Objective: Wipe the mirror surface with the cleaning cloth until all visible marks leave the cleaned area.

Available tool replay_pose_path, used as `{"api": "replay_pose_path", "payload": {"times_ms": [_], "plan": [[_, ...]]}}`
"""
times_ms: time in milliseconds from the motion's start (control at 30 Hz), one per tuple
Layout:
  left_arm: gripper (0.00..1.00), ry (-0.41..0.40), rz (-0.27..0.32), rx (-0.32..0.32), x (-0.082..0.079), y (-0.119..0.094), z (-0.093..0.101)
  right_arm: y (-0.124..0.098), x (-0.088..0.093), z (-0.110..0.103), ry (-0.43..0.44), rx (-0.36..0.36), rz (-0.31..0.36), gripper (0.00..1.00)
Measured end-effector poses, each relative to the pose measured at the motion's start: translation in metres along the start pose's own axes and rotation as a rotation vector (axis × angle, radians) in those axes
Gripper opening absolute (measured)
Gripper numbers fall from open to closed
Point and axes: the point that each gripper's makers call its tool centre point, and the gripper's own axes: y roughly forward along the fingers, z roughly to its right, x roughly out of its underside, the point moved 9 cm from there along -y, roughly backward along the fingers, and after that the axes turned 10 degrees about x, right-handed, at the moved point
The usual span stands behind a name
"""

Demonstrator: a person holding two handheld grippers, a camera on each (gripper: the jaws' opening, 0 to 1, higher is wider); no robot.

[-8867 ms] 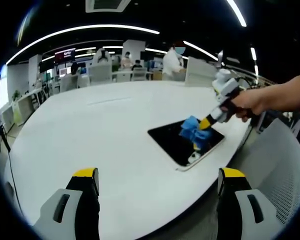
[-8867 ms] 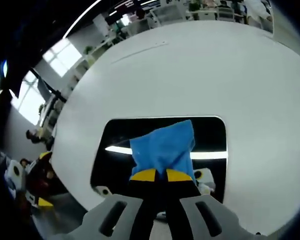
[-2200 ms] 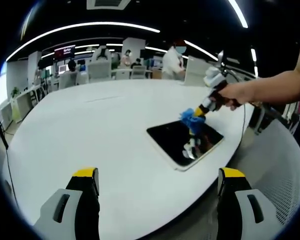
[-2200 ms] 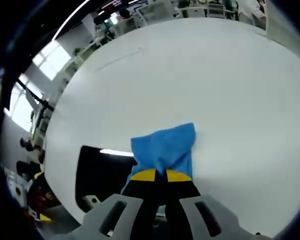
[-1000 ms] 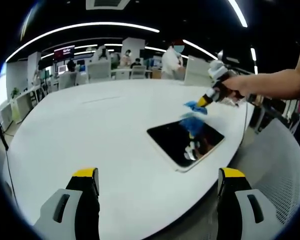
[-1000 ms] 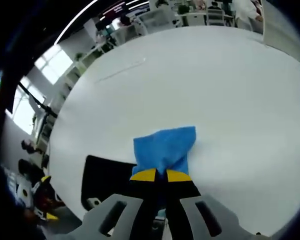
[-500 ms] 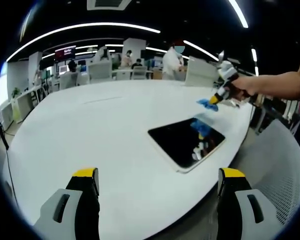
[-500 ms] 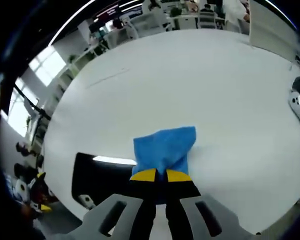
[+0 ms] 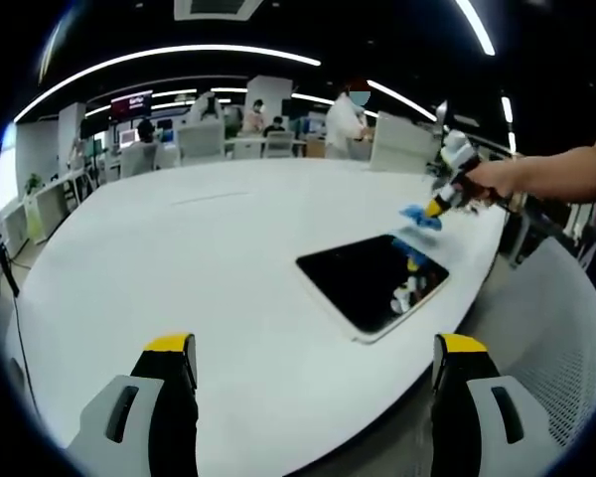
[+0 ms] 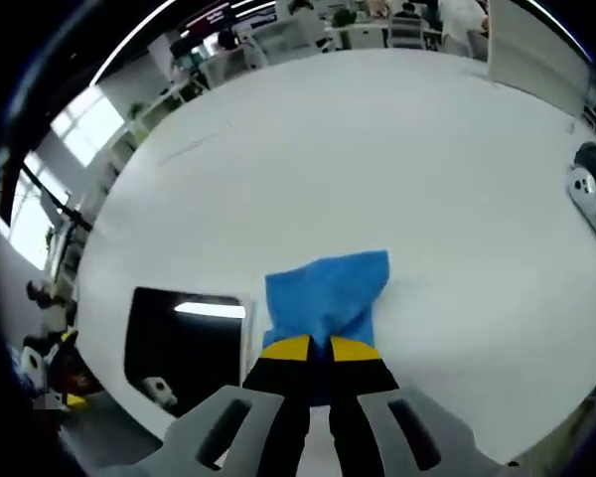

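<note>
A dark rectangular mirror [image 9: 372, 278] lies flat on the white table [image 9: 199, 268], near its right edge. In the right gripper view the mirror [image 10: 184, 350] sits at lower left, reflecting a ceiling light. My right gripper [image 10: 320, 350] is shut on a blue cleaning cloth [image 10: 325, 297], which hangs over bare table to the right of the mirror. From the left gripper view, a hand holds that gripper [image 9: 435, 209] with the cloth [image 9: 418, 217] just beyond the mirror's far corner. My left gripper [image 9: 316, 348] stays open low over the table's front, well short of the mirror.
A white device [image 10: 588, 195] lies at the table's right edge in the right gripper view. Desks, chairs and people [image 9: 343, 124] stand in the office beyond the table's far side. A perforated grey surface [image 9: 566, 338] runs along the right.
The right gripper has carried the cloth off the mirror to the table beyond its far right corner. The left gripper has stayed put.
</note>
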Motion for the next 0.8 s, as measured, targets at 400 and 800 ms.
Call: {"api": "replay_pose_path", "payload": {"times_ms": [400,800], "plan": [[0.99,-0.001,-0.004,-0.001,0.001,0.000,0.000,0.015,0.022,0.006,0.016,0.012,-0.040,0.00],[0.99,-0.016,-0.011,-0.009,0.003,-0.004,0.001,-0.020,0.019,-0.006,-0.199,-0.076,0.180,0.26]]}}
